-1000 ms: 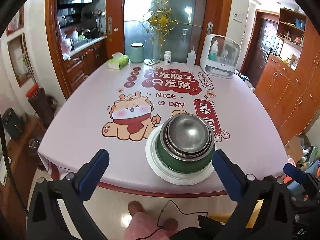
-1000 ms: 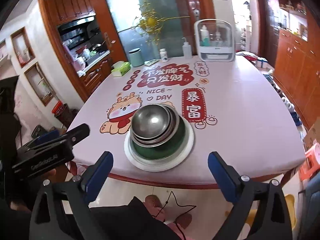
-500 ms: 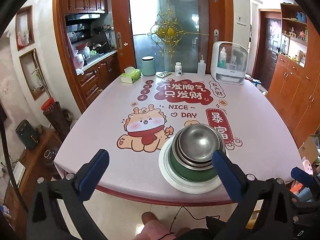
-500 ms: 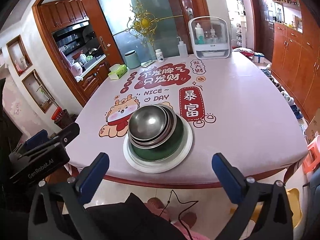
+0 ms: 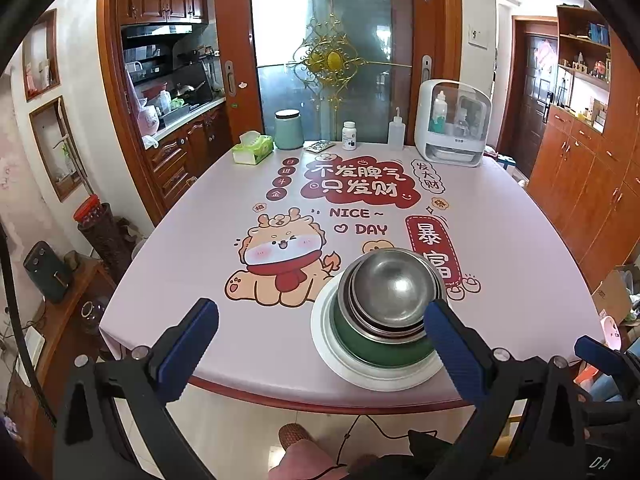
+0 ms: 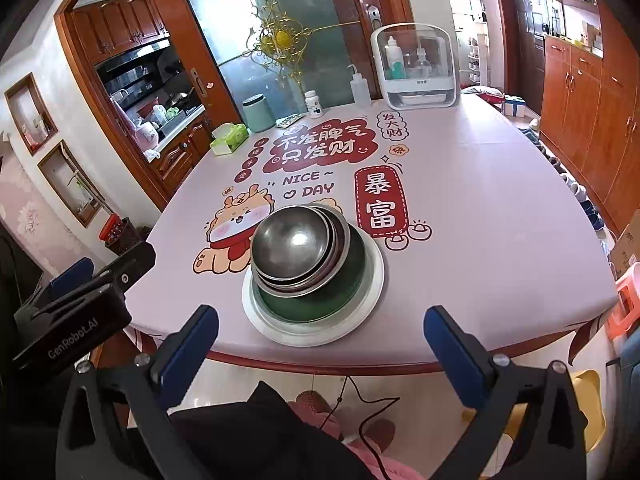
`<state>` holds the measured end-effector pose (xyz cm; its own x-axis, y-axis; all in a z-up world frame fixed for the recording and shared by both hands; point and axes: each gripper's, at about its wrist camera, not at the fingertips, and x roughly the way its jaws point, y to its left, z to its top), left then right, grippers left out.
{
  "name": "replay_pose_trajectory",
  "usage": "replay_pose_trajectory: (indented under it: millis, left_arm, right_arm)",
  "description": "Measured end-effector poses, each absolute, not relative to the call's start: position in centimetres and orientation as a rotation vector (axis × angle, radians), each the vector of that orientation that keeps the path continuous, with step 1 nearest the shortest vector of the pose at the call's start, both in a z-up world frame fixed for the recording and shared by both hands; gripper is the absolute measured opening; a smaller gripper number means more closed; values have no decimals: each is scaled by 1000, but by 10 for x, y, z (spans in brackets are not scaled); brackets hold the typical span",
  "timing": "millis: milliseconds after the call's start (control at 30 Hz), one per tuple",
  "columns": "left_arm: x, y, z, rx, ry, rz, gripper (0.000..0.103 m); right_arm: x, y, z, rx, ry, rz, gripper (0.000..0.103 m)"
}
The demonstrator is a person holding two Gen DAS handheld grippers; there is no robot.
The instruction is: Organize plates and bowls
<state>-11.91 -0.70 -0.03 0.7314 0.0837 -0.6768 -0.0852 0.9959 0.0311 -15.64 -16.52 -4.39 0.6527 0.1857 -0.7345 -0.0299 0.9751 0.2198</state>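
A stack stands near the table's front edge: steel bowls (image 5: pixel 390 288) (image 6: pixel 294 246) nested upside down over a green bowl (image 5: pixel 378 346) (image 6: pixel 316 302), all on a white plate (image 5: pixel 324 334) (image 6: pixel 372 280). My left gripper (image 5: pixel 320 338) is open and held back off the table edge, its right finger in front of the stack's right side. My right gripper (image 6: pixel 320 344) is also open, below and in front of the stack, touching nothing. The left gripper's body (image 6: pixel 80 304) shows at the left of the right wrist view.
The pink table (image 5: pixel 200 248) carries cartoon prints. Along its far edge stand a tissue box (image 5: pixel 253 147), a green canister (image 5: pixel 289 130), a pill bottle (image 5: pixel 349 136), a squeeze bottle (image 5: pixel 396 130) and a white cabinet box (image 5: pixel 454 124). A person's slippered foot (image 5: pixel 296 444) is on the floor below.
Both grippers have drawn back and risen away from the table, so the stack looks smaller and farther off. The stack itself has not moved. Both stay open.
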Motion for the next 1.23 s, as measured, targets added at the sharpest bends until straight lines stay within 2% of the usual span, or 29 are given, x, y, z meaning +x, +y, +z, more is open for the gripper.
replay_pose_trajectory:
  millis: [1233]
  left_arm:
    - [-114, -4, -13, -1, 784, 89, 102]
  right_arm:
    - [-146, -164, -54, 205, 899, 117, 103]
